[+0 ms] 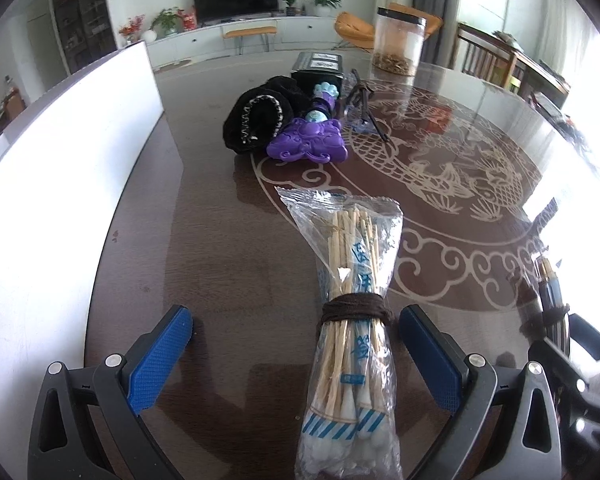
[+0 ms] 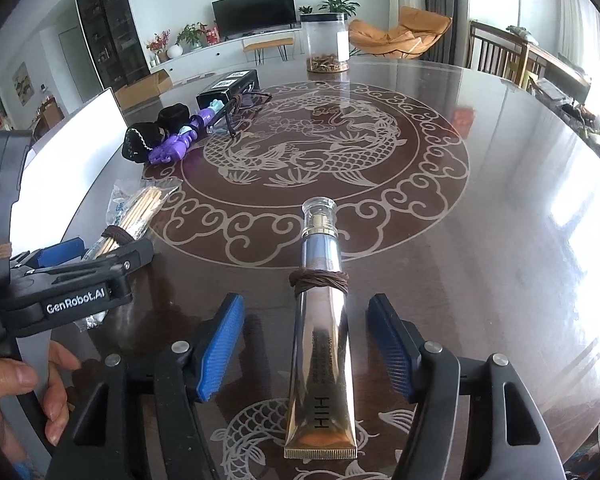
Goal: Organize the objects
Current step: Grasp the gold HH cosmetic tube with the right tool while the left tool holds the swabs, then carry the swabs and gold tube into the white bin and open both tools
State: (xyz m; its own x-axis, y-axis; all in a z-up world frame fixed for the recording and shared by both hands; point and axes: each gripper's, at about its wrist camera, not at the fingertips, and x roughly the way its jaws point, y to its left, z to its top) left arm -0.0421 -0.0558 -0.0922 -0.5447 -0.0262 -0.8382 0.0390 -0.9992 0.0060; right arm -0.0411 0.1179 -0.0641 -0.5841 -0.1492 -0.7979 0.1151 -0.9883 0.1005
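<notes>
A clear bag of cotton swabs (image 1: 354, 320) tied with a brown band lies on the table between the open jaws of my left gripper (image 1: 296, 340), nearer the right pad, untouched. It also shows in the right wrist view (image 2: 140, 210). A gold tube (image 2: 320, 340) with a clear cap and a brown band lies between the open jaws of my right gripper (image 2: 306, 332), untouched. It shows at the right edge of the left wrist view (image 1: 550, 292).
A black pouch (image 1: 260, 120), purple toy (image 1: 308, 140), black box (image 1: 318, 66) and glasses (image 1: 364, 104) cluster farther on the round patterned table (image 2: 480, 240). A clear jar (image 1: 398, 40) stands at the far side. A white board (image 1: 60, 152) stands at the left.
</notes>
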